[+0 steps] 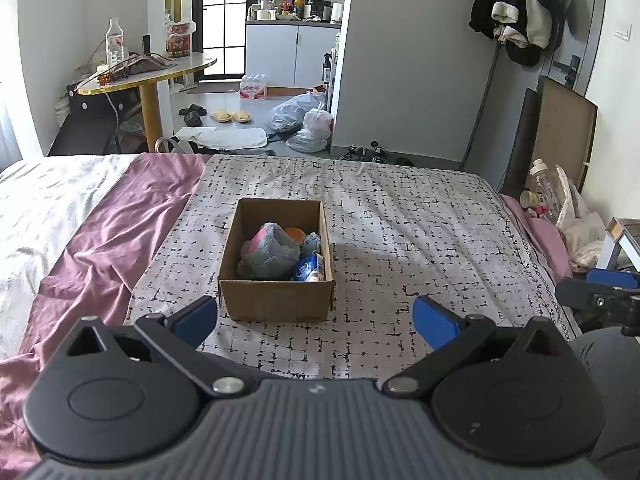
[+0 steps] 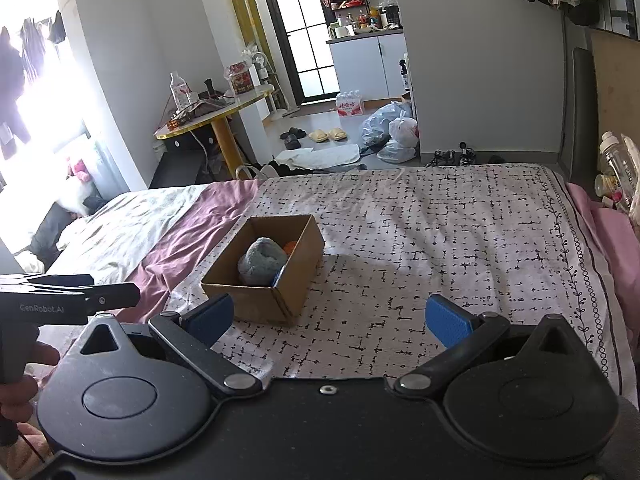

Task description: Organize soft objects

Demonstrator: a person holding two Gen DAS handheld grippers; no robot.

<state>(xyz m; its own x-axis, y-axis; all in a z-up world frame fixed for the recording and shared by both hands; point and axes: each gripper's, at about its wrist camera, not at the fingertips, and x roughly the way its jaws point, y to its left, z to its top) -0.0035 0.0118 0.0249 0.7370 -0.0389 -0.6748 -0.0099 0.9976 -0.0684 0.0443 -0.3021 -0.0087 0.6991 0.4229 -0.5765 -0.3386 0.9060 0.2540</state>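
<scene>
Both tongs, left tongs (image 1: 316, 322) and right tongs (image 2: 330, 320), gape wide and empty low in frame; the cardboard box (image 1: 276, 298) at centre already holds the grey plush toy (image 1: 270, 254), so back away gently.

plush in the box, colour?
Grey-blue fuzzy plush toy with a pink patch; left wrist view.

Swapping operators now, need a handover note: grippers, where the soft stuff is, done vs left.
Left gripper: open, empty, held above the bed short of the box.
Right gripper: open, empty, also short of the box.
Brown cardboard box sits on the black-and-white patterned sheet. Inside: grey plush toy, something orange behind it, blue packet at the near right corner.
Done: the soft items in view are boxed.
Left: none visible loose on the sheet; check outside the camera views before closing out.
</scene>
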